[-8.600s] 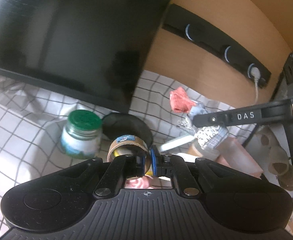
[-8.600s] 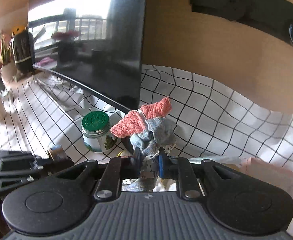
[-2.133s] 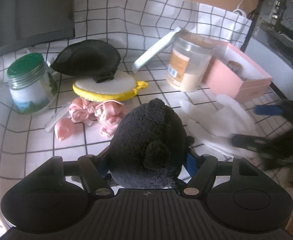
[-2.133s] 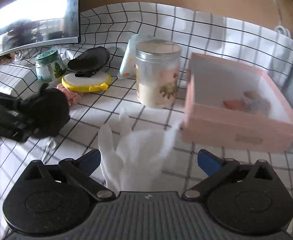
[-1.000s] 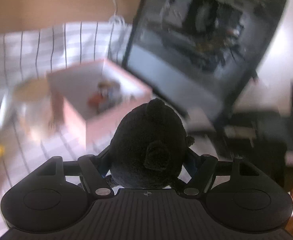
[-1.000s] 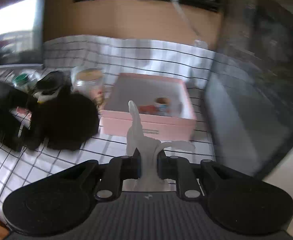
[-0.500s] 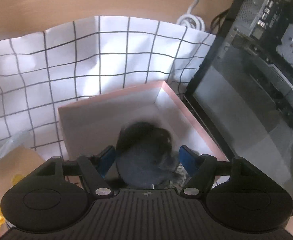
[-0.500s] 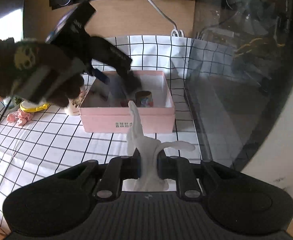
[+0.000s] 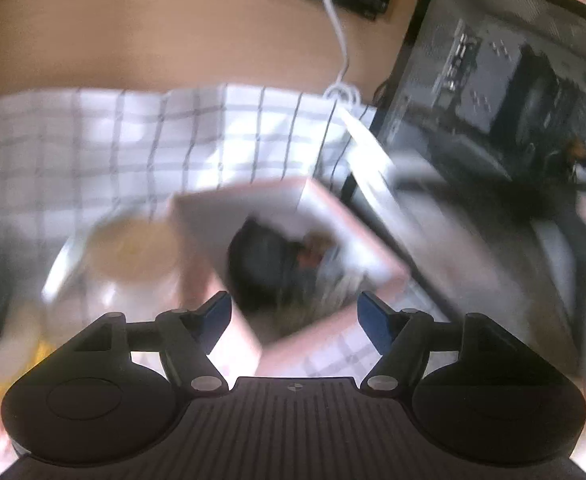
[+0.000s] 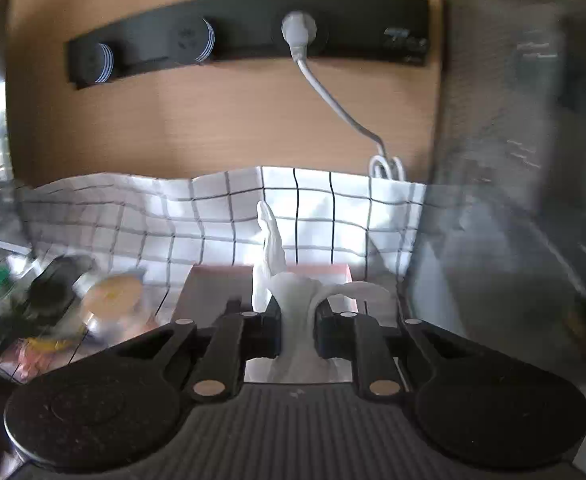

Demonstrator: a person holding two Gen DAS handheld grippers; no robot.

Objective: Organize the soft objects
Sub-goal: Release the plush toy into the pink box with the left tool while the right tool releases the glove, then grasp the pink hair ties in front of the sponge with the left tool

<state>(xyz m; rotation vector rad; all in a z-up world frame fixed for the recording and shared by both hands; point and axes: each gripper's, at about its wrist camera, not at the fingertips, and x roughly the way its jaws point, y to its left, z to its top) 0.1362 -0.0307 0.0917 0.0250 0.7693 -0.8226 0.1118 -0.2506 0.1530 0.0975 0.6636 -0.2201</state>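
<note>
A black fuzzy plush [image 9: 261,268] lies inside the pink box [image 9: 377,256], beside a small red and blue cloth bundle [image 9: 317,256]. My left gripper [image 9: 293,316] is open and empty, above the box's near corner; this view is blurred. My right gripper [image 10: 297,328] is shut on a white glove [image 10: 281,284], whose fingers stick up and out to the right. The pink box [image 10: 333,270] shows just beyond the right gripper.
A clear jar with a pale lid [image 9: 129,252] stands left of the box. A glass-sided computer case [image 9: 513,120] rises on the right. A black power strip [image 10: 245,36] with a white cable [image 10: 333,104] hangs on the wooden wall. The table wears a checked cloth [image 10: 213,216].
The left gripper has let go of the black plush, which now lies in the pink box, and has drawn back. The right gripper has carried the white glove closer to the box.
</note>
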